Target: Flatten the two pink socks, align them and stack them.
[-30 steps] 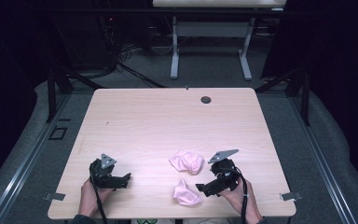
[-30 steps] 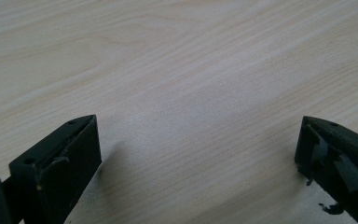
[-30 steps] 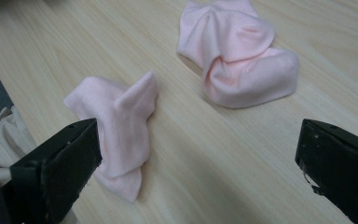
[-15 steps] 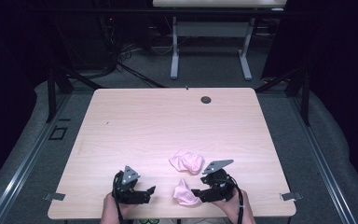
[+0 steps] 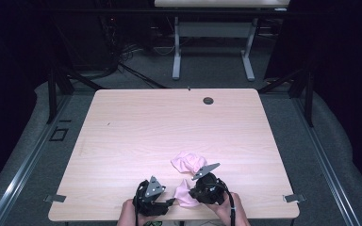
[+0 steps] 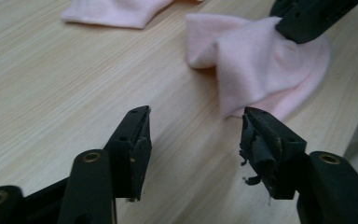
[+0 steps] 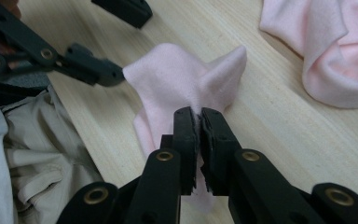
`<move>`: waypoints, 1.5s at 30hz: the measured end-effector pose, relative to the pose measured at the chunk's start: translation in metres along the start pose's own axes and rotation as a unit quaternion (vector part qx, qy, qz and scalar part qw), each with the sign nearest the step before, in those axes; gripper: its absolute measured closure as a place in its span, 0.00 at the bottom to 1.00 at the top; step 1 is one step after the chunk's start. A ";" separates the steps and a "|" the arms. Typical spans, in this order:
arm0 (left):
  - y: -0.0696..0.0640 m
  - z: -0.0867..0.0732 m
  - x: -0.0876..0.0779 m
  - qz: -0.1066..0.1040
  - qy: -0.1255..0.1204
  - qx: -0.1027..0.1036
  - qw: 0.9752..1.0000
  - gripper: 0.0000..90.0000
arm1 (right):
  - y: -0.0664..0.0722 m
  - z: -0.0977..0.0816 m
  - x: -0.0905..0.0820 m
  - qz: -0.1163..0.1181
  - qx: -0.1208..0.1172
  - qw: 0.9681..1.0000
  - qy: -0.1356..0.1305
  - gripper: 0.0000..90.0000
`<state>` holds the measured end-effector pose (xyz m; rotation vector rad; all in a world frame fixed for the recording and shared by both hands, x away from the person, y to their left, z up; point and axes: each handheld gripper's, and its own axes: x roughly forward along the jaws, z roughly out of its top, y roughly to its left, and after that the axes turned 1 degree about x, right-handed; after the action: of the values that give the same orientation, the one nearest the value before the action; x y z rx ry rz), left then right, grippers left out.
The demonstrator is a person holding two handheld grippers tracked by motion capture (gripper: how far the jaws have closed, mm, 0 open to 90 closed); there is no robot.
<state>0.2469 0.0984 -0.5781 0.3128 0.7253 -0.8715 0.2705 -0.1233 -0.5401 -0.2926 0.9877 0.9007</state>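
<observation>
Two pink socks lie on the wooden table (image 5: 169,122) near its front edge. My right gripper (image 5: 192,194) (image 7: 198,122) is shut on a fold of the near sock (image 5: 183,188) (image 7: 172,77) (image 6: 256,60), pinching it up into a peak. My left gripper (image 5: 171,202) (image 6: 196,137) sits just left of that sock, low over the table. Its jaws have just been closing and stand half open with only bare wood between them; the sock's edge lies right beyond the right jaw's tip. The far sock (image 5: 188,161) (image 7: 335,51) (image 6: 116,11) lies crumpled and untouched.
A dark round grommet (image 5: 208,100) is set in the table near its far edge. The person's light sleeve (image 7: 32,149) is at the front edge. Another table's legs (image 5: 176,52) and cables stand on the floor beyond.
The left gripper has slid right along the front edge, up to the near sock, and its jaws have narrowed. The right gripper has shut on the near sock.
</observation>
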 end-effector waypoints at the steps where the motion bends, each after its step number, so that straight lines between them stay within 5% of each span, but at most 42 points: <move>1: 0.000 0.000 0.000 0.000 0.000 0.000 1.000 0.49 | 0.000 0.001 -0.002 -0.001 -0.001 1.000 -0.002 0.95; 6: 0.000 0.001 0.005 -0.007 -0.009 -0.006 1.000 0.51 | 0.001 0.004 -0.010 0.003 0.001 1.000 -0.019 0.96; 10: 0.007 0.004 0.006 -0.030 -0.034 -0.023 0.999 0.51 | 0.002 0.009 -0.021 0.008 -0.004 0.999 -0.038 0.96; 11: 0.010 0.007 0.005 -0.043 -0.056 -0.028 0.997 0.53 | 0.002 0.012 -0.025 0.005 -0.006 0.999 -0.041 0.96; 15: 0.011 0.012 0.006 -0.072 -0.081 -0.032 0.994 0.81 | -0.001 0.013 -0.027 0.005 -0.004 0.999 -0.042 0.96; 17: 0.010 0.013 0.007 -0.071 -0.081 -0.029 0.994 0.95 | -0.002 0.013 -0.027 0.005 -0.003 0.999 -0.044 0.96; 22: 0.005 0.020 0.000 -0.022 -0.079 -0.003 0.997 0.98 | -0.008 0.008 -0.027 0.008 0.011 0.998 -0.054 0.96; 25: -0.004 0.027 -0.007 0.030 -0.055 0.040 0.997 0.98 | -0.007 0.008 -0.023 0.000 0.010 0.999 -0.047 0.97; 26: -0.004 0.027 -0.007 0.030 -0.055 0.040 0.997 0.98 | -0.007 0.008 -0.023 0.000 0.010 0.999 -0.047 0.97; 27: -0.011 0.032 -0.011 0.077 -0.034 0.078 0.993 0.98 | -0.004 0.010 -0.021 -0.019 0.005 0.999 -0.044 0.97; 29: -0.013 0.035 -0.014 0.083 -0.026 0.089 0.992 0.98 | -0.003 0.010 -0.020 -0.026 0.004 0.999 -0.043 0.97; 30: -0.016 0.038 -0.018 0.112 -0.010 0.117 0.987 0.98 | -0.003 0.010 -0.021 -0.028 0.007 0.999 -0.045 0.97; 33: -0.020 0.039 -0.020 0.107 -0.005 0.130 0.986 0.98 | -0.003 0.009 -0.023 -0.038 0.006 0.998 -0.047 0.97; 34: -0.021 0.040 -0.018 0.093 0.001 0.131 0.987 0.98 | -0.002 0.008 -0.024 -0.040 0.004 0.998 -0.044 0.97; 37: -0.018 0.036 -0.008 0.051 0.006 0.100 0.994 0.86 | -0.003 0.004 -0.022 -0.054 0.004 0.998 -0.029 0.97; 39: -0.016 0.035 -0.004 0.044 0.009 0.090 0.995 0.69 | -0.005 0.002 -0.020 -0.055 0.005 0.998 -0.021 0.97; 41: -0.008 0.030 0.005 -0.002 0.014 0.047 0.999 0.61 | -0.013 -0.007 -0.014 -0.057 0.014 0.998 -0.003 0.97; 45: -0.007 0.028 0.014 -0.036 0.019 0.020 0.999 0.48 | -0.018 -0.015 -0.017 -0.046 0.032 0.998 -0.020 0.97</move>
<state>0.2596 0.0712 -0.5668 0.3411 0.7596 -0.9512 0.2719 -0.1519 -0.5377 -0.2624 0.9572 0.7871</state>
